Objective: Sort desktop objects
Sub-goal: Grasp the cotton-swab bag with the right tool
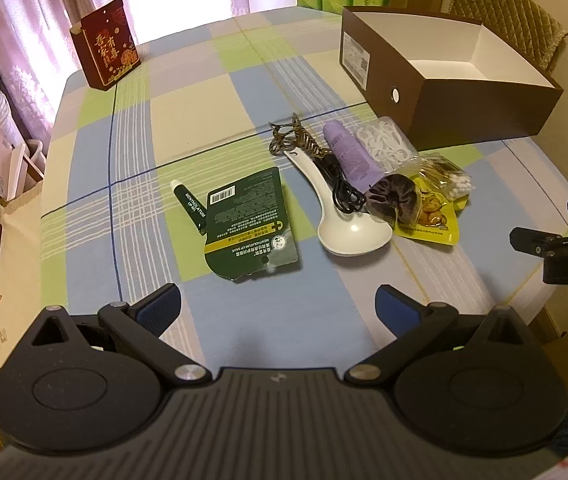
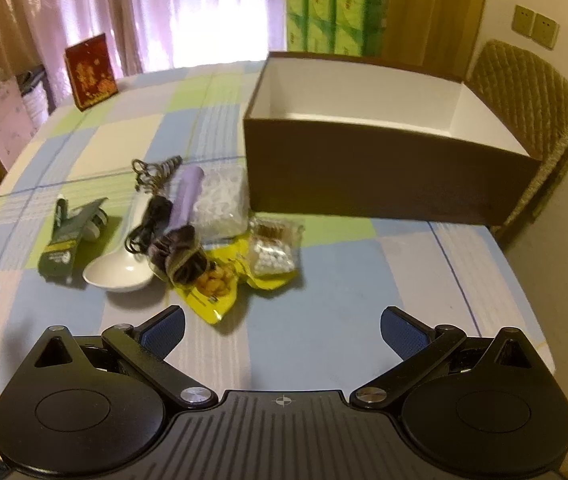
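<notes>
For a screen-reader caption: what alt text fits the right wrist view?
Open right gripper hovers over a checked tablecloth, empty-handed. Ahead lie a white spoon, purple tube and yellow snack packet, beside an open brown box.

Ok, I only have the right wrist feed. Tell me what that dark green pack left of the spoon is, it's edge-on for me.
Observer: In the left wrist view the green pack lies flat, barcode side up, printed Mentholatum lip salve.
Operator: Now the thing along its far edge.
Observer: A small dark tube with a white cap, labelled Mentholatum, lying against the pack's edge.
Operator: Check the brown box's end wall facing the curtains, I can't see it.
Observer: That wall of the brown box carries a white printed label.
</notes>
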